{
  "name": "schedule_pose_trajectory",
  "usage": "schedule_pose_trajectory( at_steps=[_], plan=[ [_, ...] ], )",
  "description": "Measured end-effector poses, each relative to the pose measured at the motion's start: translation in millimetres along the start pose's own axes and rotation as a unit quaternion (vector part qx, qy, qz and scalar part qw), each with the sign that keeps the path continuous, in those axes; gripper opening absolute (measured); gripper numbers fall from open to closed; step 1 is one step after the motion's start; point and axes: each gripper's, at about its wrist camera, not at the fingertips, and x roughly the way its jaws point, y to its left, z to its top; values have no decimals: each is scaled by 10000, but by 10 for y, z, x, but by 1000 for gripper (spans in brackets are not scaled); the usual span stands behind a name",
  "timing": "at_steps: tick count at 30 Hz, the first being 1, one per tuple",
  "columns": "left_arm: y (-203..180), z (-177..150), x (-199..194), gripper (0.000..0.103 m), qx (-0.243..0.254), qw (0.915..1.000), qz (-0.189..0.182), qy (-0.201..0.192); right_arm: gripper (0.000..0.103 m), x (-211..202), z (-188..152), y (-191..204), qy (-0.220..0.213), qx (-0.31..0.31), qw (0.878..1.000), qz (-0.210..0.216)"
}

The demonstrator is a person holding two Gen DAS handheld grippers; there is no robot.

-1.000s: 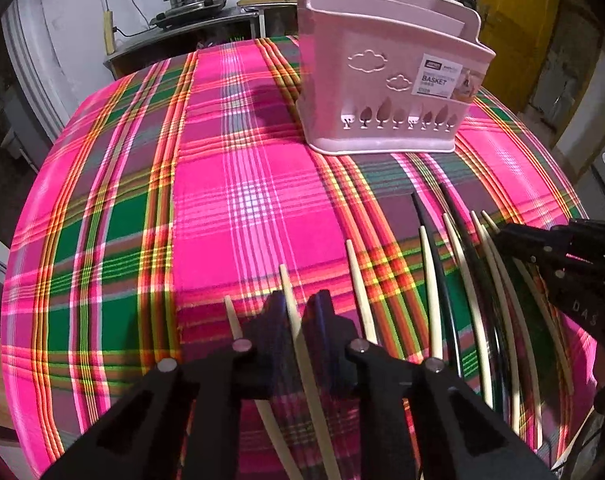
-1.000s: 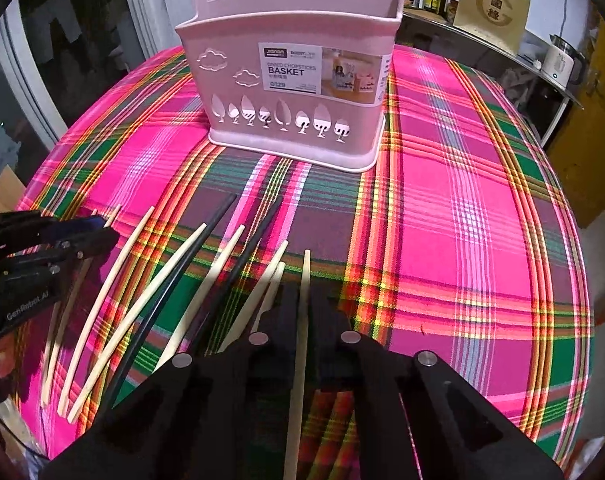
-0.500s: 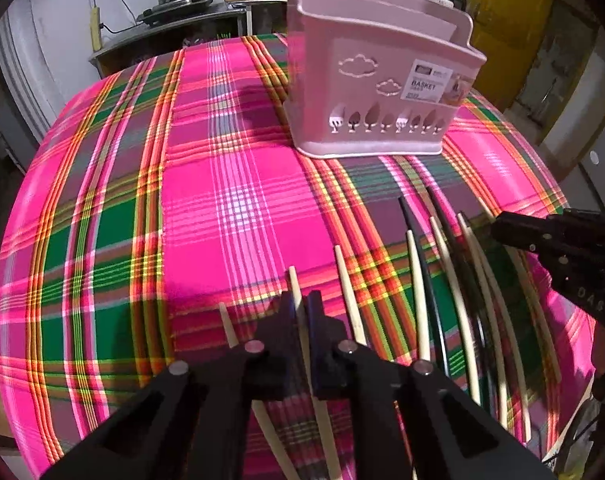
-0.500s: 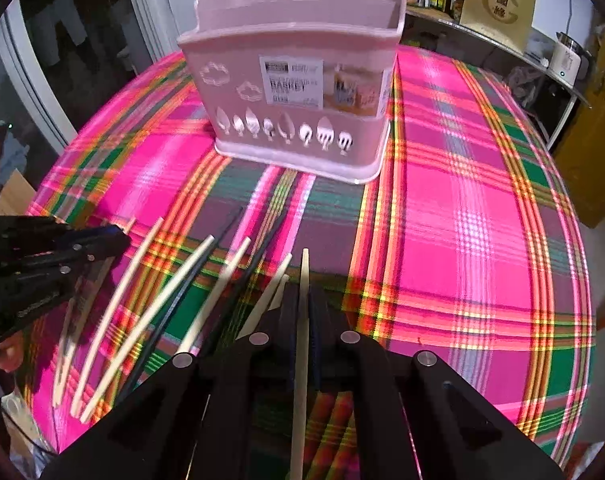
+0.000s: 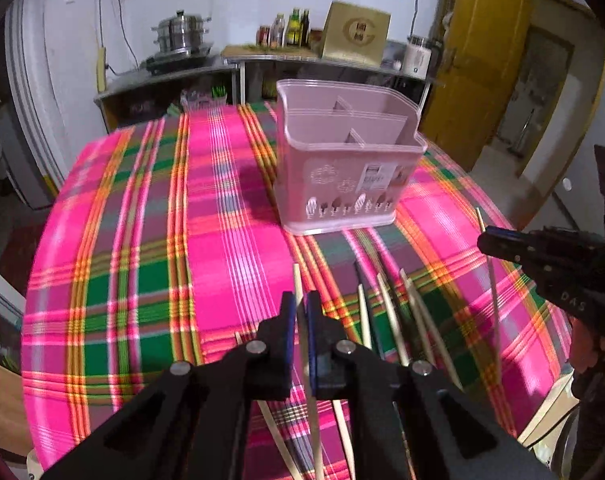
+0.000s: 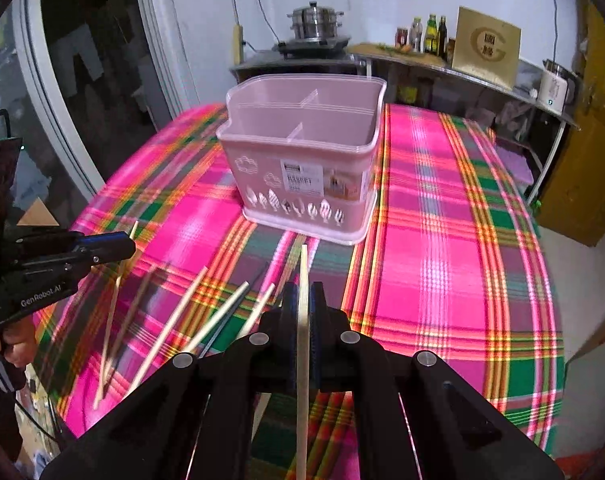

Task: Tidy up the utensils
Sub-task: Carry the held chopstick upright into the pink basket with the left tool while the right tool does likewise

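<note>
1. At 12 o'clock from both cameras, the pink basket (image 5: 346, 168) stands upright on the plaid bench (image 5: 142, 240), its divided compartments holding nothing visible.
2. Left gripper (image 5: 300, 312): fingers clenched on a pale chopstick (image 5: 298, 280), tip pointing to 12 o'clock.
3. Right gripper (image 6: 302, 304): fingers clenched on another pale chopstick (image 6: 303, 272), tip aimed at the basket base.
4. Loose chopsticks (image 5: 386, 312) lie fanned on the cloth, near the basket front, at 1–2 o'clock of the left gripper.
5. Risk: each stick is pinched near mid-length with a long free end; it may pivot between the fingers on tilting and strike the basket rim instead of entering.
6. Risk: both grippers head for one opening; the sticks or grippers could collide.
7. Right view shows the left gripper at 9 o'clock, its stick raised off the cloth (image 6: 118, 280); left view shows the right gripper at 3 o'clock (image 5: 486, 240).
8. Left view alone shows a dark chopstick (image 5: 358, 276) clearly; right view blurs it.
</note>
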Motion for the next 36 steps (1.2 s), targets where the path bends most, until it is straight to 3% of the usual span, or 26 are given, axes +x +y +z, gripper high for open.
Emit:
schedule_pose_trajectory(
  at_steps=[7, 19, 36],
  plan=[
    [-15, 67, -403, 5, 31, 9991, -70, -421, 5, -337, 57, 42, -413, -36, 9991, 27],
    [-40, 200, -683, 5, 24, 9967, -137, -797, 5, -643, 183, 42, -870, -18, 9962, 71],
    [-249, 933, -752, 5, 295, 9940, -212, -1027, 5, -697, 739, 118, -1101, -126, 9935, 250]
  ],
)
